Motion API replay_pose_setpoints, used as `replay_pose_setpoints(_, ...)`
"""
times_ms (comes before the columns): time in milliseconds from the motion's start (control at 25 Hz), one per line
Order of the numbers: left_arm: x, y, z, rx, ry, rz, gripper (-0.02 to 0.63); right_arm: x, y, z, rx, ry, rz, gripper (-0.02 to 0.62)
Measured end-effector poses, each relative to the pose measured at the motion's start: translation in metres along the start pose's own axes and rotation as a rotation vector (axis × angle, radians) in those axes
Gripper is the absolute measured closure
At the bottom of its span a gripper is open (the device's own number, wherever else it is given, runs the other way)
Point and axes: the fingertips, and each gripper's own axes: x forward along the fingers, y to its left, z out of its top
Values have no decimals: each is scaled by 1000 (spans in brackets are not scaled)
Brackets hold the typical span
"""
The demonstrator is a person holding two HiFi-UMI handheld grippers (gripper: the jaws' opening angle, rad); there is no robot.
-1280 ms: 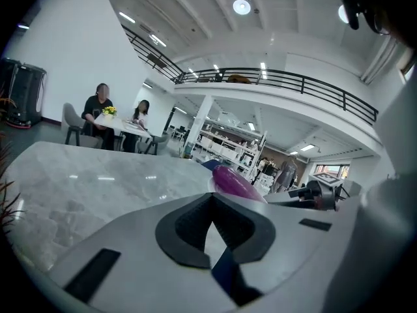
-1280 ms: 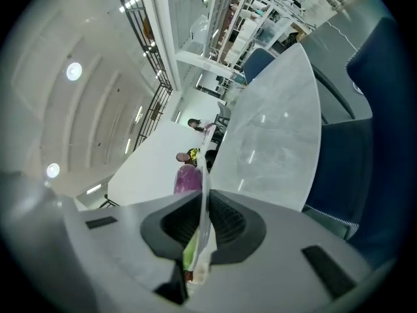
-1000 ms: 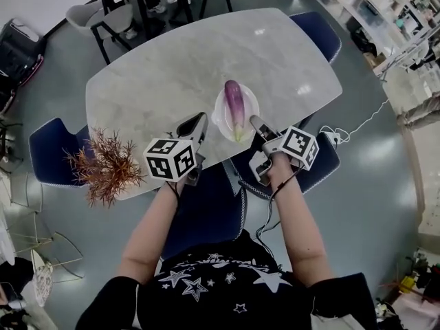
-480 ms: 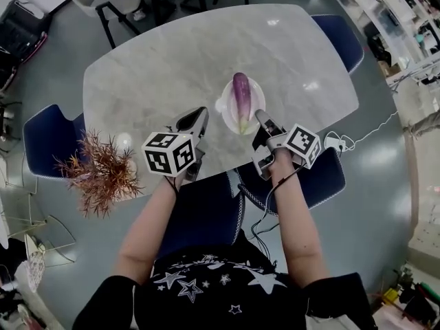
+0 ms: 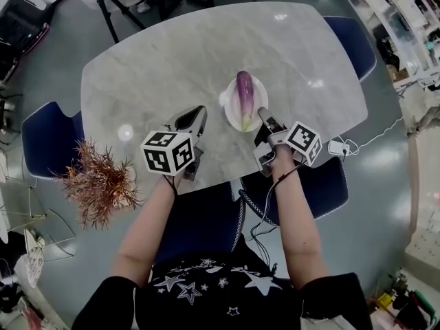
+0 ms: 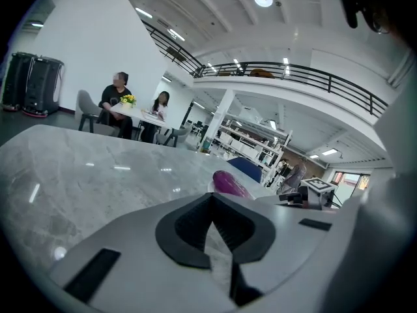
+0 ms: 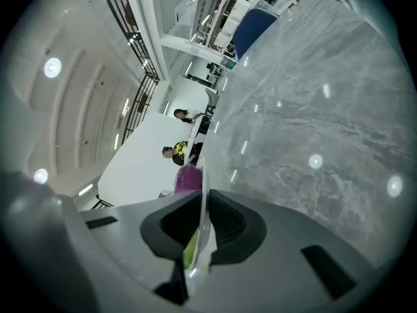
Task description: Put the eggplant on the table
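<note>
A purple eggplant (image 5: 243, 93) with a green stem end lies on a small white plate (image 5: 227, 106) near the front of the marble table (image 5: 158, 67). My right gripper (image 5: 262, 113) is at the plate's near right rim. In the right gripper view its jaws (image 7: 202, 197) are shut on the thin white rim of the plate (image 7: 202, 230), with the eggplant (image 7: 187, 178) just beyond. My left gripper (image 5: 194, 113) hovers left of the plate, shut and empty. In the left gripper view, the eggplant (image 6: 228, 182) shows past the left gripper's (image 6: 210, 201) tips.
A reddish dried plant (image 5: 100, 181) stands off the table's front left corner. Blue chairs sit at the left (image 5: 49, 137), the far right (image 5: 352, 34) and under my right arm (image 5: 313, 181). People sit at a far table (image 6: 120, 96).
The head view has drifted, so the table sits a little higher and further right. Both grippers keep about the same places beside the plate.
</note>
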Motion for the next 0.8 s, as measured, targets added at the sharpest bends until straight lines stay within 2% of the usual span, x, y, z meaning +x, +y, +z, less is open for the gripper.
replay_pose_setpoints(240, 12, 16, -4, -8, 15, 20, 598, 25, -15, 10, 12, 0, -13, 568)
replay_pose_setpoints(800, 35, 24, -7, -26, 30, 17, 598, 63, -39, 27, 4, -6, -79, 568)
